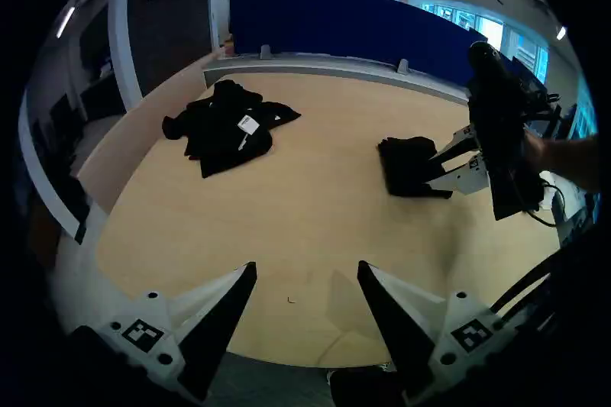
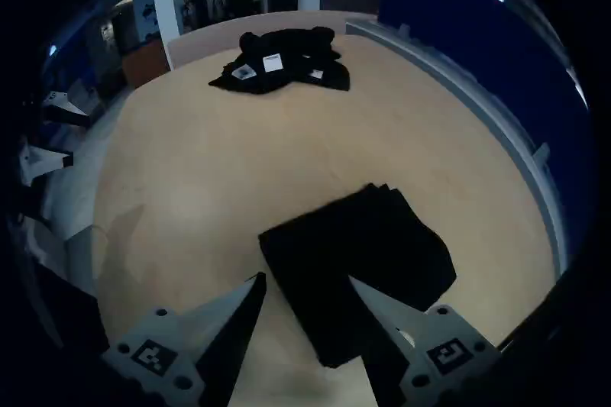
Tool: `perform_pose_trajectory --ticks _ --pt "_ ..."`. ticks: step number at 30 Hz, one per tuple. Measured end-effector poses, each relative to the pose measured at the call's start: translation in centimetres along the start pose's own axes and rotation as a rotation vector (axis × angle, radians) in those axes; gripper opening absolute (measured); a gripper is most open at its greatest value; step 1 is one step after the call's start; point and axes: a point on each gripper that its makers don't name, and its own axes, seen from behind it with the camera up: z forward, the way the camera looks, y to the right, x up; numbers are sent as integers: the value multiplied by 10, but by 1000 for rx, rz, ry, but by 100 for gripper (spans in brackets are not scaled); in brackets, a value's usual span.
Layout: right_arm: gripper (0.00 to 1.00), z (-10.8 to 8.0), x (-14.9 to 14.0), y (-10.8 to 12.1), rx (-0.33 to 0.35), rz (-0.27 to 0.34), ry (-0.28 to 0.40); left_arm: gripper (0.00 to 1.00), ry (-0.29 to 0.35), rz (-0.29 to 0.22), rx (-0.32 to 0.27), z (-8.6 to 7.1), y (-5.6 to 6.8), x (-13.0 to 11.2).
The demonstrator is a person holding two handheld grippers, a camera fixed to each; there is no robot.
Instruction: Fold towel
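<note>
A folded black towel lies flat on the light wooden table, right in front of my right gripper. Its fingers stand open, with the towel's near edge between and under the tips. In the left gripper view the same folded towel sits at the right of the table. The right gripper reaches it from the right, held by a hand. My left gripper hovers open over bare table near the front edge, nothing between its fingers. A loose pile of black towels lies at the far left.
The towel pile carries white tags and sits near the table's far corner. A blue partition runs along the back of the table. A low grey rail edges the far side. The table's curved front edge is close to the left gripper.
</note>
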Motion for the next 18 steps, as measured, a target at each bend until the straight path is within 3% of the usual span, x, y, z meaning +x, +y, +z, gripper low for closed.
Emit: perform_pose_trajectory --ticks 8,18 --pt "73 -12 -16 3 -14 23 -6 98 4 10 -7 -2 6 2" --pt "73 -31 -56 12 -53 65 -32 98 3 22 -23 0 14 4"
